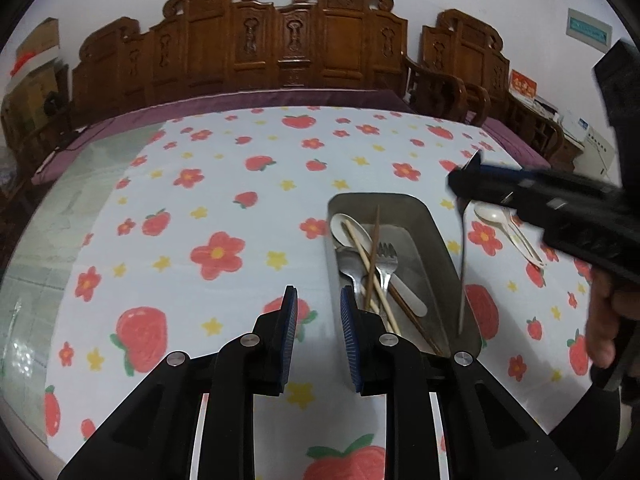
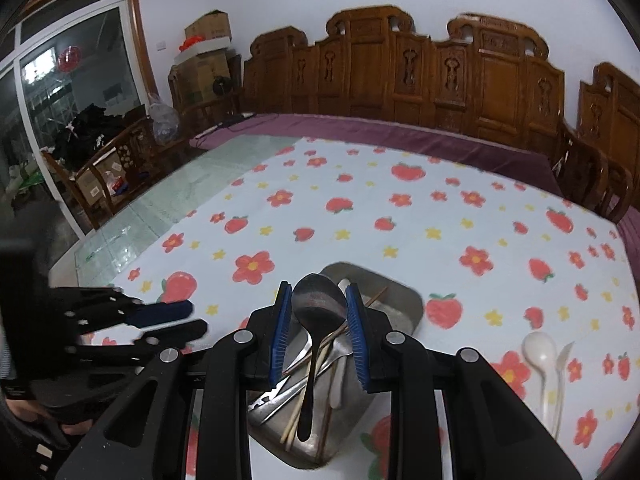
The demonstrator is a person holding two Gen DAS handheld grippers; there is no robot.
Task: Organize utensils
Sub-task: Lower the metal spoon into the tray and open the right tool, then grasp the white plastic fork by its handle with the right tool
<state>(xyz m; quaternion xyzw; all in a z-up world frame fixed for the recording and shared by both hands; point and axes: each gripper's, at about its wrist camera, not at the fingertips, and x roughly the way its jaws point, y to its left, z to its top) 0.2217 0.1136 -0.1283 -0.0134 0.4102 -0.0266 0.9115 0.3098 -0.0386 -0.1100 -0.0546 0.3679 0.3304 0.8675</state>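
Observation:
My right gripper (image 2: 318,289) is shut on the bowl of a metal spoon (image 2: 316,312). The spoon's handle hangs down over a steel tray (image 2: 412,306). In the tray lie a fork (image 1: 386,260), metal spoons, a white spoon and several chopsticks (image 1: 370,256). My left gripper (image 1: 319,294) stands open just left of the tray (image 1: 424,210) with nothing between its fingers. From the left wrist view the right gripper (image 1: 466,172) hovers past the tray's right side and the spoon handle (image 1: 464,264) dangles along the rim. Two white plastic spoons (image 1: 506,226) lie on the cloth right of the tray.
A white cloth with strawberries and flowers (image 1: 216,256) covers the table, with bare glass (image 1: 48,240) at its left. Carved wooden chairs (image 1: 288,44) line the far edge. A person's hand (image 1: 604,320) holds the right gripper. Boxes (image 2: 208,36) are stacked by the window.

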